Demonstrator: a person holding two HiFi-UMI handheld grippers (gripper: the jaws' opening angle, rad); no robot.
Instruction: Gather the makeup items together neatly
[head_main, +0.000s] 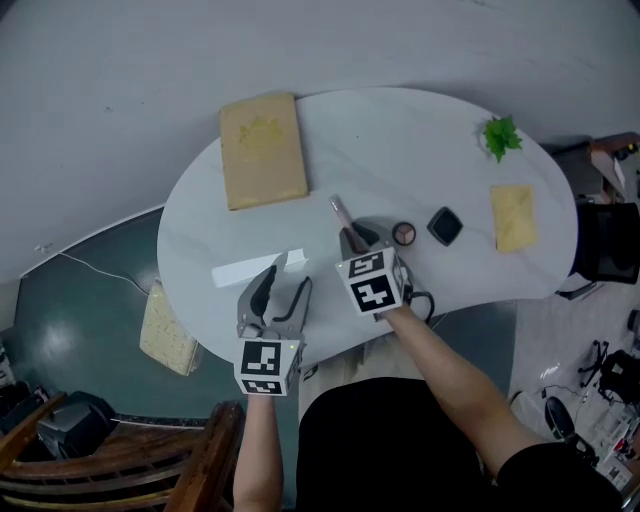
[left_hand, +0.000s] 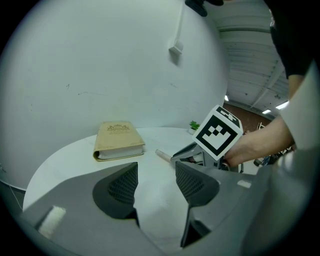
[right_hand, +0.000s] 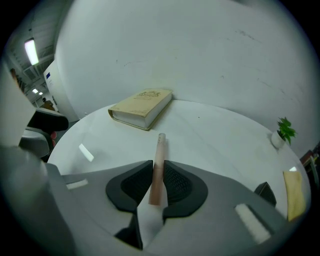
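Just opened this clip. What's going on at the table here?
A person works at a white table with a gripper in each hand, gathering makeup items. The right gripper has its jaws closed on a slim pink tube, just left of a round compact and a black square compact. The left gripper is over the table's near edge, jaws apart with nothing between them. A tan book lies on the far side.
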